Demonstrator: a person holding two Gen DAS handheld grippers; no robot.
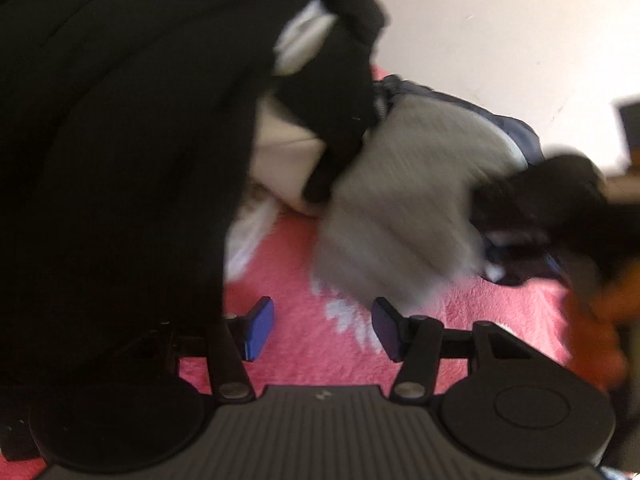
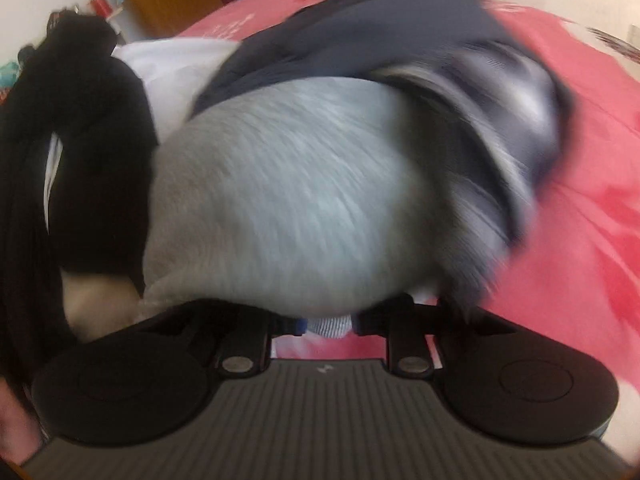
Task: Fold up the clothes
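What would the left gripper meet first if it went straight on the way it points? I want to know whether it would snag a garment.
Probably the pink blanket, bare between the open left gripper fingers; the grey garment lies just beyond and rightward. Blur leaves depth uncertain.

Garment pile (image 2: 280,200) on bed cover (image 2: 580,184), wall (image 1: 500,28) behind.

No words, numbers or brand names can be read in either view. The only sign is a small pale mark (image 1: 321,393) stamped on the ribbed grey body of the left gripper, at six o'clock in its wrist view; its shape is too small to make out. A like mark (image 2: 321,369) sits on the ribbed body of the right gripper, also at six o'clock, equally unreadable.
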